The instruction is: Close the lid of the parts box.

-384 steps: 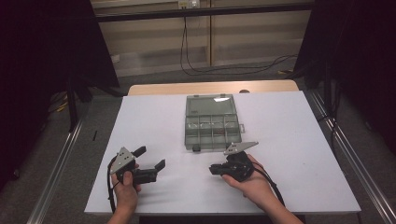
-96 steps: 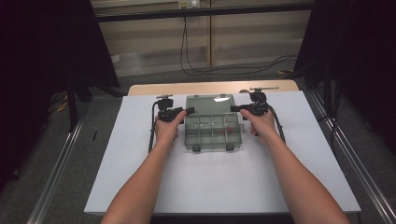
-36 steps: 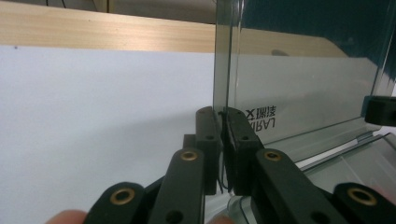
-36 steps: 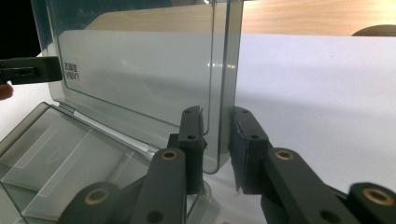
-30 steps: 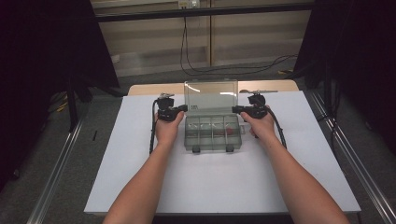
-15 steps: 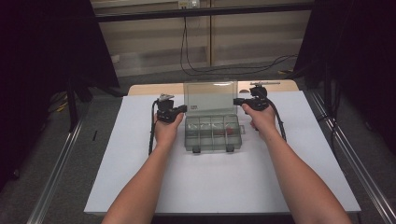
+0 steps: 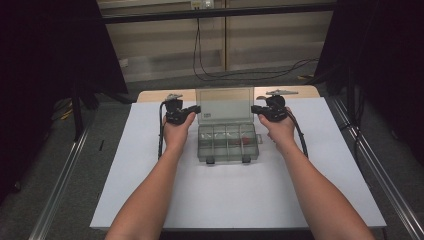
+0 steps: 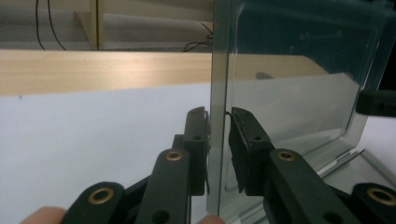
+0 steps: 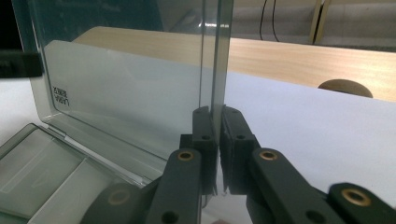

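Two grippers: the left gripper (image 7: 194, 109) and right gripper (image 7: 256, 109) are flanking the lid (image 7: 224, 103).
Lid: now standing upright over the organizer box (image 7: 227, 145), raised since a second ago.
Left fingers (image 8: 246, 140): having just been opening, a gap is showing at the lid edge between them.
Right fingers (image 9: 234, 135): clamping the lid's other edge.

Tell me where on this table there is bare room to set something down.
The white table top is bare between the box and the near edge, split by the two forearms. Bare strips also run left of the left gripper and right of the right gripper. It is crowded around the upright lid, which both grippers flank.
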The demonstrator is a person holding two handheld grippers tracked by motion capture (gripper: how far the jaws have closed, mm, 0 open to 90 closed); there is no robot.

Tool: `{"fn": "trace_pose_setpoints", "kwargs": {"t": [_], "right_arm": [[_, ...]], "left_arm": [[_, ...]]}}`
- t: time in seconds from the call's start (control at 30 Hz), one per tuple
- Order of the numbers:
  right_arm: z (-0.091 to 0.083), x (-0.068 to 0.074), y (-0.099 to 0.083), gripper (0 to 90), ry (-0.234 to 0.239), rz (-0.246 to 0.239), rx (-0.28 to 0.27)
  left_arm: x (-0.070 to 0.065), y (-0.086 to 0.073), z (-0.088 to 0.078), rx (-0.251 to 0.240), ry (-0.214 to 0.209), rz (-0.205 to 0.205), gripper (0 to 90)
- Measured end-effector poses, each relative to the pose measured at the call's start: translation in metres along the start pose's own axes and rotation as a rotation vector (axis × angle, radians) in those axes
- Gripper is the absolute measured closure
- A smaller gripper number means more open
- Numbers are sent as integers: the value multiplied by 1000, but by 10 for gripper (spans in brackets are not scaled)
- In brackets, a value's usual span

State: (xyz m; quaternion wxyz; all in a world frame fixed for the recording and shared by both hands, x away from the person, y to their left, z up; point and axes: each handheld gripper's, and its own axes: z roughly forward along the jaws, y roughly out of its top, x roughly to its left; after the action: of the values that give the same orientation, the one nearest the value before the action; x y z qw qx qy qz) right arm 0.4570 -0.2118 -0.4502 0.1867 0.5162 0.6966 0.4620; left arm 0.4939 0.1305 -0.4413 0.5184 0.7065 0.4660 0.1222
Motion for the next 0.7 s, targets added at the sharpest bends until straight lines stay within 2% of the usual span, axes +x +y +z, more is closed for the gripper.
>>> {"fn": "trace_pose_setpoints", "kwargs": {"t": [0.1,0.17,0.23,0.27,0.37,0.43,0.47,0.5,0.53,0.6,0.7], "right_arm": [[-2,0,-1,860,5,-9,-7],[-2,1,-2,860,-2,-18,-16],[-3,1,-3,860,-4,-28,-23],[-3,2,-4,860,-2,-25,-23],[-3,0,-4,855,3,-9,-20],[-3,-2,-3,842,14,3,-7],[-3,-3,-2,815,13,-2,-6],[-4,-2,0,767,-8,-14,-4],[-5,-1,3,736,-22,-27,-11],[-9,-2,10,708,-17,-11,-36],[-12,-3,21,723,5,20,-55]], "left_arm": [[0,9,2,9,-2,-21,775],[3,10,6,35,-28,-59,761],[5,9,5,38,-23,-52,779],[4,9,5,38,-20,-42,832],[-3,9,3,35,6,32,857],[-5,9,1,23,5,52,860],[-5,9,0,26,9,67,861],[-6,8,0,24,10,82,862],[-6,8,-1,20,15,84,862],[-5,5,-2,13,10,86,863],[-7,4,-4,-1,14,95,863]]}}
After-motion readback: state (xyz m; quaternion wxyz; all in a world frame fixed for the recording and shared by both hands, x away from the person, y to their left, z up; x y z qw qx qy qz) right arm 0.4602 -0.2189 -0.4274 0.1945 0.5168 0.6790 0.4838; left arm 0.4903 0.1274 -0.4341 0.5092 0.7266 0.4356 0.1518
